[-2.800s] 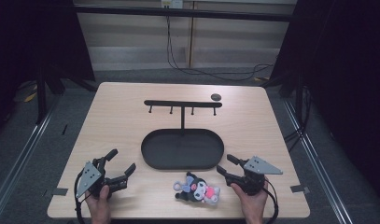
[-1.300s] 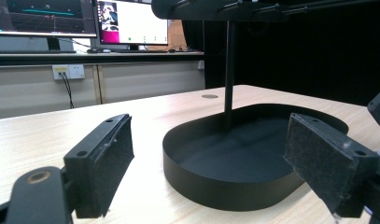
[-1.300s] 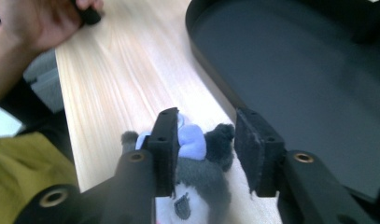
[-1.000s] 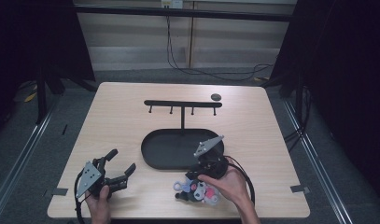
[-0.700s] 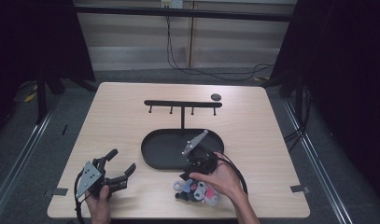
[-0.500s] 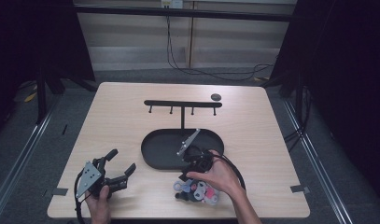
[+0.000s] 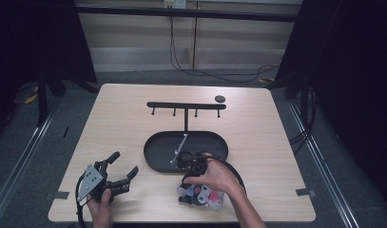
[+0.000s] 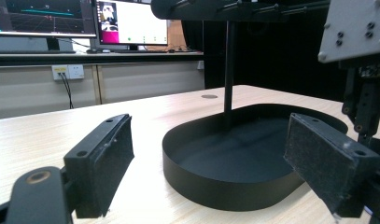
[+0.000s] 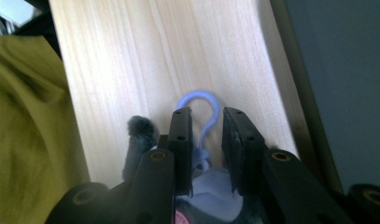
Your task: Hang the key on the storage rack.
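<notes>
A plush toy keychain (image 7: 203, 195) in pink, white and dark colours lies near the table's front edge, under the person's right hand. My right gripper (image 7: 185, 183) points down onto it. In the right gripper view the jaws (image 9: 206, 116) are drawn to a narrow gap. The toy's pale blue hook (image 9: 199, 98) pokes out past them, and its stem and blue fabric sit between the pads. A dark furry part (image 9: 140, 128) shows beside the left jaw. My left gripper (image 7: 124, 164) rests at the front left, wide open (image 8: 211, 140) and holding nothing.
A black oval tray (image 7: 155, 156) sits mid-table with a black T-shaped hook rack (image 7: 185, 105) rising from it. A small black disc (image 7: 219, 99) lies behind the rack. The tray wall (image 8: 225, 186) is close ahead of the left gripper. Olive cloth (image 9: 29, 116) shows beside the table edge.
My right gripper swung from the front right of the table across to the toy, tipped down over it and narrowed its jaws around the hook. The left gripper has stayed put.
</notes>
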